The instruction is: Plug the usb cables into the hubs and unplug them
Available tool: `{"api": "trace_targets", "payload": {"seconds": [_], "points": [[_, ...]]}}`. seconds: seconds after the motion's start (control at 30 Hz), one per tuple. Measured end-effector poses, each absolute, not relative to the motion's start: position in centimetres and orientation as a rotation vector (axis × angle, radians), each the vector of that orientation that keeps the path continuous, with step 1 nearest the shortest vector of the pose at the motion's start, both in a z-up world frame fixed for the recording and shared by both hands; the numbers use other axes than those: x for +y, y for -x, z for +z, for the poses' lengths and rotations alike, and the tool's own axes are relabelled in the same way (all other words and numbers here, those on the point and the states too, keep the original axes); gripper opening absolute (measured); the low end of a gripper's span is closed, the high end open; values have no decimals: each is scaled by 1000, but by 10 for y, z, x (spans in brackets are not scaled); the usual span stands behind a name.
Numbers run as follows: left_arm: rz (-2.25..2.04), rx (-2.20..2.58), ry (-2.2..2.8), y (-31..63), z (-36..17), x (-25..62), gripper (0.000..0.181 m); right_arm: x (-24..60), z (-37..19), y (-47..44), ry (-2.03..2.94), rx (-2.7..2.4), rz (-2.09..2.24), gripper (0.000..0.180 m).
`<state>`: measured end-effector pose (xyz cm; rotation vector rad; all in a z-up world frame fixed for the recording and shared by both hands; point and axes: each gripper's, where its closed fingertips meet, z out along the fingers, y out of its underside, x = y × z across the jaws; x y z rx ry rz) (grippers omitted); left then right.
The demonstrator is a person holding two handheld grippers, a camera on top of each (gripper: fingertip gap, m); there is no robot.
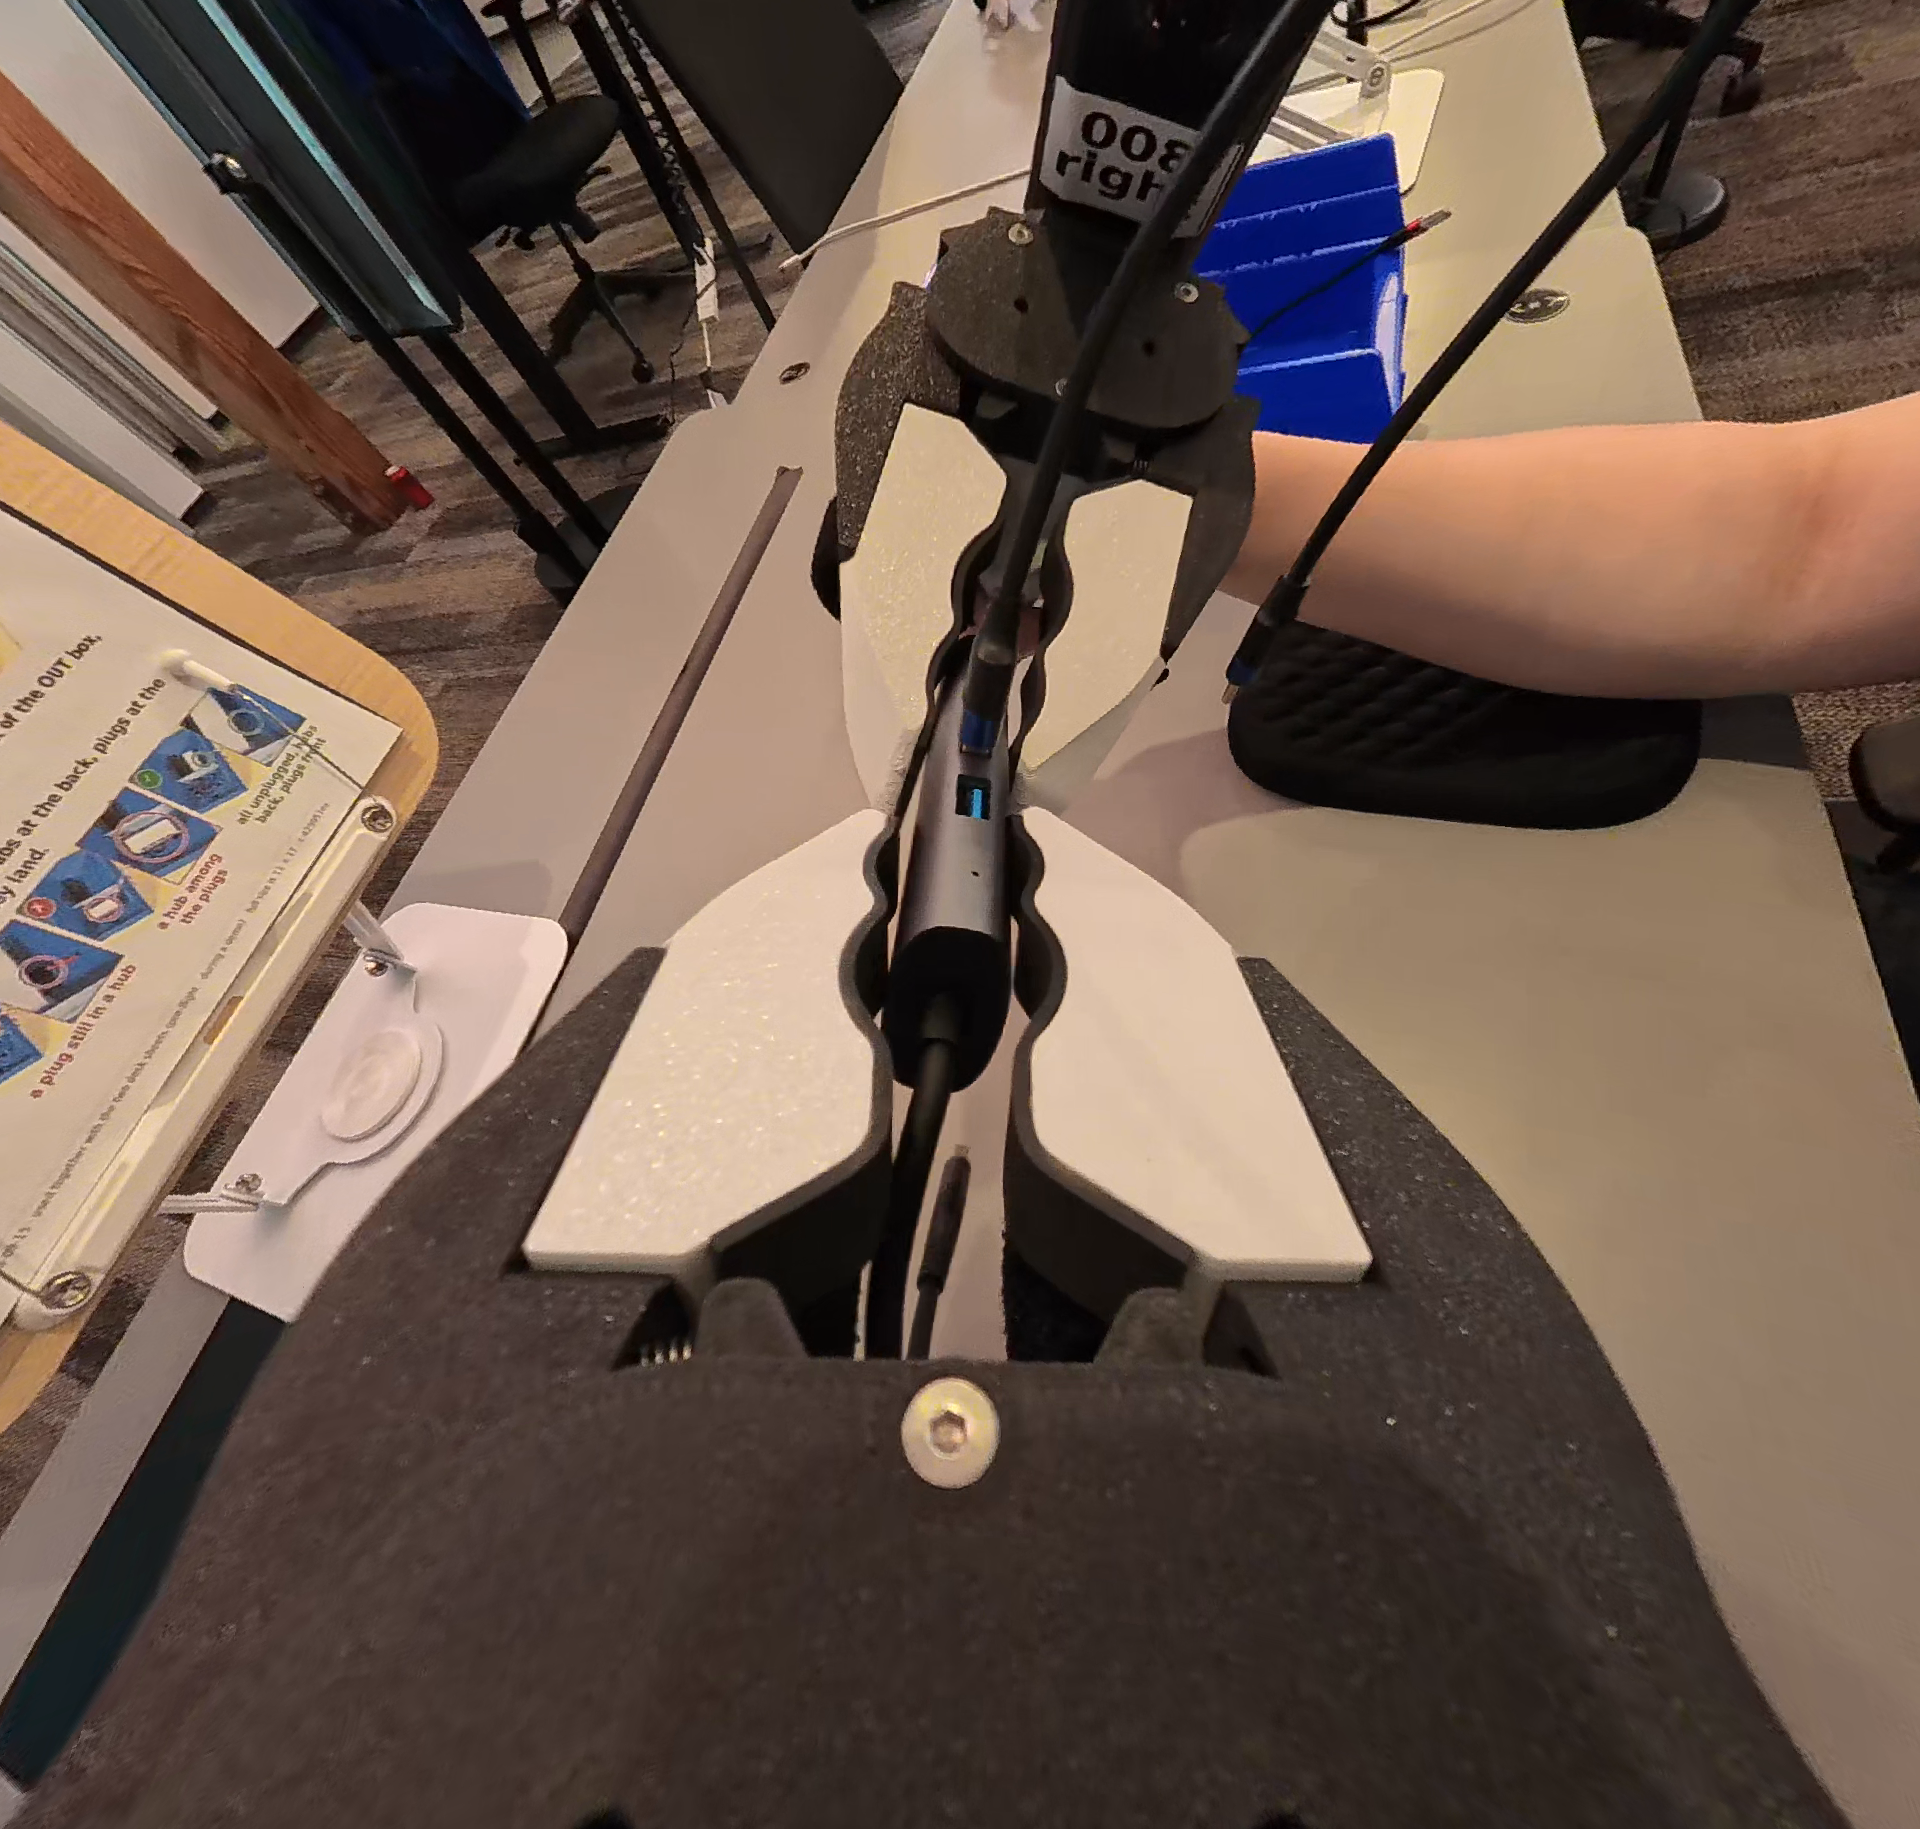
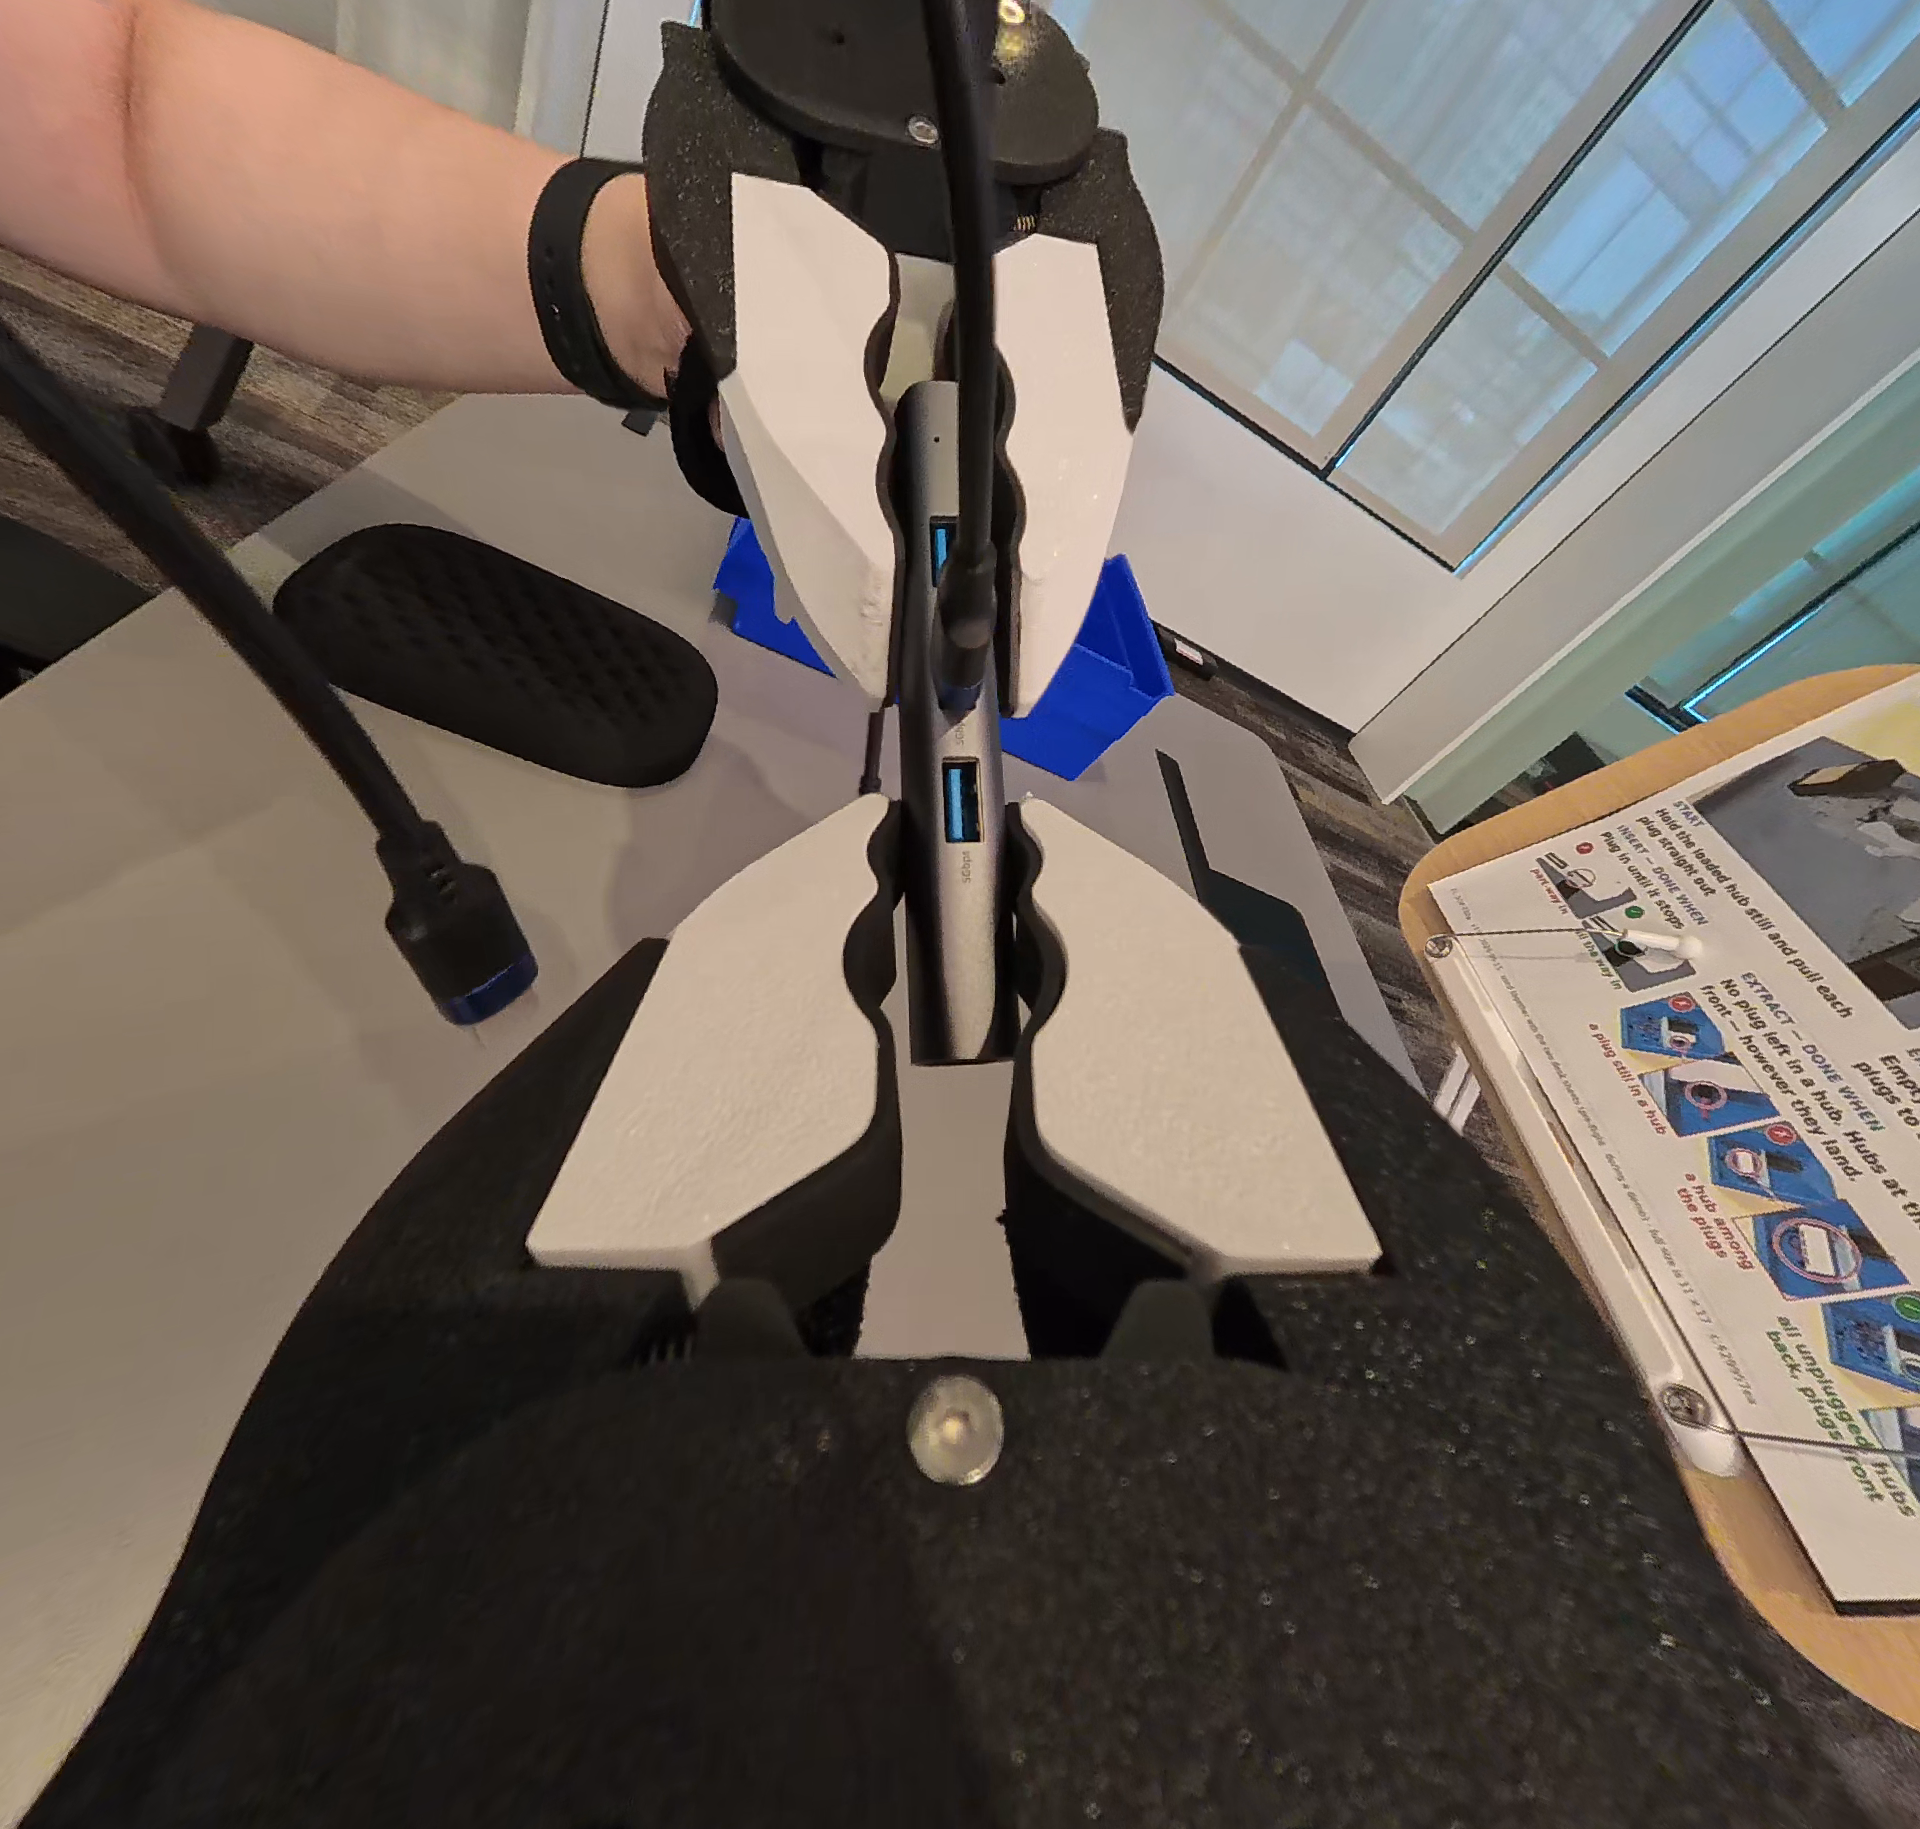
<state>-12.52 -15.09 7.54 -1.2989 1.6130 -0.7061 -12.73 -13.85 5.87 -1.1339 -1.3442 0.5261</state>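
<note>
The hub (image 2: 961,906) is held above the grey bench (image 2: 156,948), its long axis running near to far between both tongs, ports up. The left tongs (image 1: 954,823) clamp its cabled end and the right tongs (image 2: 954,813) the other. One plug (image 2: 961,636) sits in a port; a second (image 2: 468,958) hangs free at the left. One blue bin (image 1: 1320,252) lies on the bench's far side, in an office with glass walls.

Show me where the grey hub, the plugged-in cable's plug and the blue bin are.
grey hub (image 1: 954,886): left wrist view, its grey top face.
plug (image 1: 982,709): left wrist view, its black body above the hub.
blue bin (image 1: 1314,252): left wrist view, its dividers.
</note>
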Motion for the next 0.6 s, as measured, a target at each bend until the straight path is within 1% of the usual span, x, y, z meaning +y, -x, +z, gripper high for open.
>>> {"api": "trace_targets", "payload": {"seconds": [0.6], "points": [[-698,1630,1291,120,68,-155,17,-142,51,124,1135,-1378,573,17]]}}
